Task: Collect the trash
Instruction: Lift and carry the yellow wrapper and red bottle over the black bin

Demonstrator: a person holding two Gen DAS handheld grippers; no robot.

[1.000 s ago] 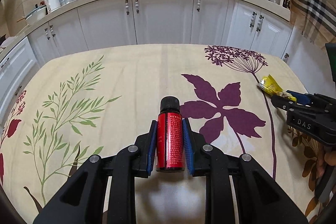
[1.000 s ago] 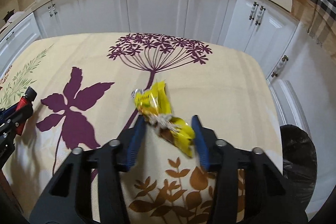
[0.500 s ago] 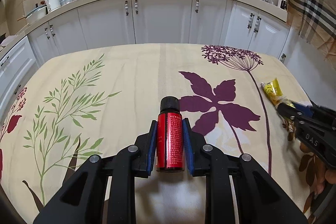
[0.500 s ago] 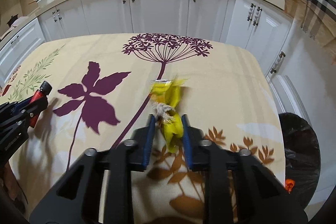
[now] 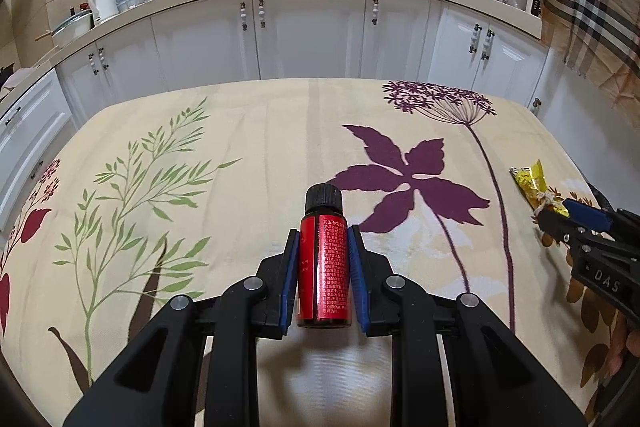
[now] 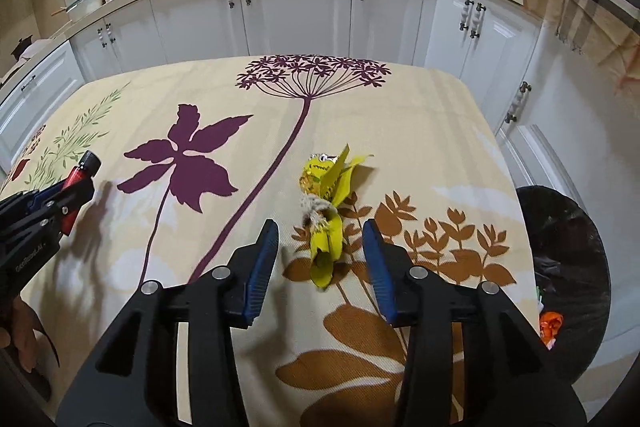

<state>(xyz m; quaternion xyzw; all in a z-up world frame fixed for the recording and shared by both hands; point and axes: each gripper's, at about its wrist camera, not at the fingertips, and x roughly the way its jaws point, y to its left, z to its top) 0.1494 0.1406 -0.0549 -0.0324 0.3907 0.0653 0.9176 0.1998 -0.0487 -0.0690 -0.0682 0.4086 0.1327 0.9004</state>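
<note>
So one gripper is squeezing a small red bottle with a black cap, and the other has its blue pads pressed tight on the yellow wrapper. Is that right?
Not quite. The left gripper does clamp the red bottle, but the right gripper is not pressed on the yellow wrapper. The right wrist view shows its jaws opening, with gaps on both sides of the wrapper lying between them on the tablecloth.

Your left tongs (image 5: pixel 323 269) cover both flanks of the red bottle (image 5: pixel 323 267), and its label print is too small to read. From the right wrist, the black trash bin (image 6: pixel 568 267) runs off the picture's right edge and the desk (image 6: pixel 440 131) hides its near side. The orange scrap (image 6: pixel 550 323) inside it can't be identified.
</note>
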